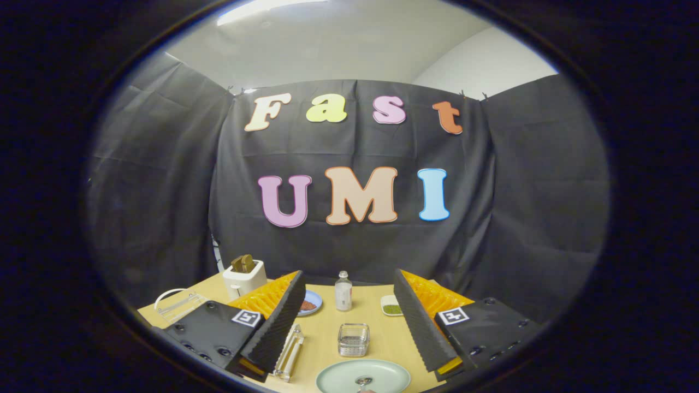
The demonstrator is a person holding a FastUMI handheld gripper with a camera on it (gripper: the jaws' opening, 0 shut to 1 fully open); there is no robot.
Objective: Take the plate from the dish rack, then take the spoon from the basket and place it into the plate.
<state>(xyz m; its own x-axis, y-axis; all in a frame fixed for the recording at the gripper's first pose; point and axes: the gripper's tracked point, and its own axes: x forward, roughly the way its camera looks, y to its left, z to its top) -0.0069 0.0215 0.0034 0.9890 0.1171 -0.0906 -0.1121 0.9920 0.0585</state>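
Spoon [363, 381] partly cut off on pale plate [363, 376], claw [349, 322] spread empty, basket [353, 339] between fingers.

Open tool [349, 305] above spoon [363, 381] in plate [338, 375].

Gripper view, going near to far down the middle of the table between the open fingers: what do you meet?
Between the open gripper's fingers: pale green plate with the spoon on it → small wire basket → clear bottle at the table's far side.
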